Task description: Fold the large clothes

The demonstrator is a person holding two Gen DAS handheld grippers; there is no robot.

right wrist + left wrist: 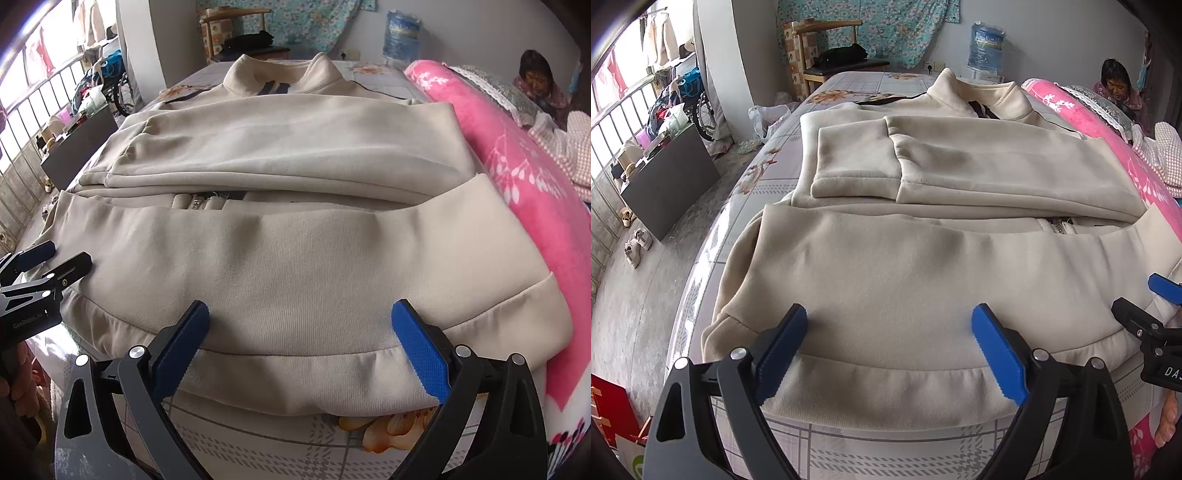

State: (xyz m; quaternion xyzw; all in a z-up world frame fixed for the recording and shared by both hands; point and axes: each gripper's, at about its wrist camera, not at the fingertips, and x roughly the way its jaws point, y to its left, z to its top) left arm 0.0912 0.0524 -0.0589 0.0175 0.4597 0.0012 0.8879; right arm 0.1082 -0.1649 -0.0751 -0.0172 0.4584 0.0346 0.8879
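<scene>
Beige fleece jacket (886,258) lies flat on the bed (849,443), collar (997,96) at 12 o'clock, hem band (886,384) at 6 o'clock by the near edge. Both sleeves (923,166) are folded across the chest, cuffs toward 9 o'clock in left wrist view; zip pull (1060,227) shows just below them. Left gripper (890,321) hangs over the hem w/ jaws spread wide, nothing clamped; blue pads (997,354) sit either side of the band, cloth between but not pinched. Right gripper (301,317) is the same: jaws at full spread over the hem further toward 3 o'clock, holding nothing. Each gripper shows at the edge of the other's view, side by side & apart. Pink floral quilt (517,184) is rolled along the jacket's 3 o'clock side, touching its hem corner. Background: wooden chair (827,48), water bottle (986,48), a seated person (1119,88) at approx 2 o'clock, wheelchair (701,107) at 10 o'clock.
</scene>
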